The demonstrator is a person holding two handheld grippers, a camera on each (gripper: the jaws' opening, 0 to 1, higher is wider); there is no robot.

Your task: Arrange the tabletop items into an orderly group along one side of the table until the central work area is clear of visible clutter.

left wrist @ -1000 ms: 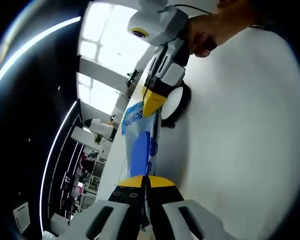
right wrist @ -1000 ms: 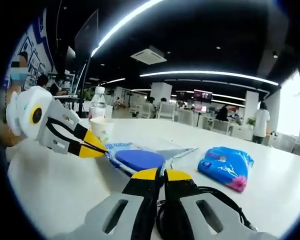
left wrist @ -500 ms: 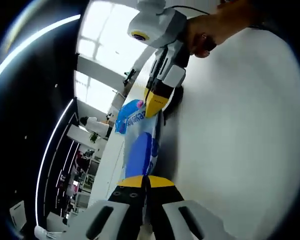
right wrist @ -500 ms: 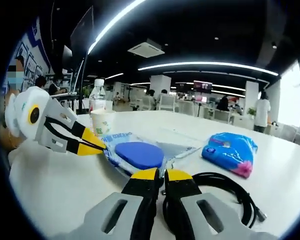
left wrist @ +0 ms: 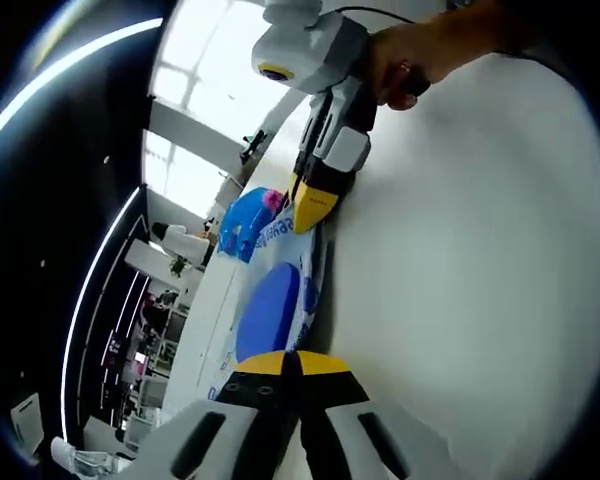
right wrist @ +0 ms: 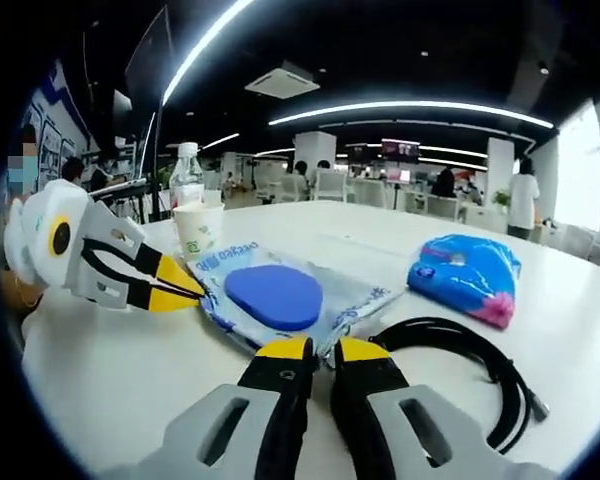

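A clear wipes packet (right wrist: 276, 297) with a blue oval lid and blue print is held at opposite ends between both grippers, low over the white table (right wrist: 110, 372). My right gripper (right wrist: 315, 349) is shut on its near edge. My left gripper (right wrist: 188, 291) comes in from the left, pinching the packet's far edge. In the left gripper view the same packet (left wrist: 271, 311) stretches from my left gripper (left wrist: 286, 361), shut on it, up to the right gripper (left wrist: 314, 212), held by a hand (left wrist: 412, 58).
A blue soft pack (right wrist: 466, 276) lies right of the packet, also seen beyond it as the blue pack (left wrist: 244, 222). A coiled black cable (right wrist: 477, 366) lies at the right front. A paper cup (right wrist: 198, 231) and a water bottle (right wrist: 185, 179) stand behind the left gripper. White table (left wrist: 480, 300) spreads right.
The packet held between both grippers has come lower and lies flatter over the table. The black cable and the blue pack have come further into view as the hands moved.
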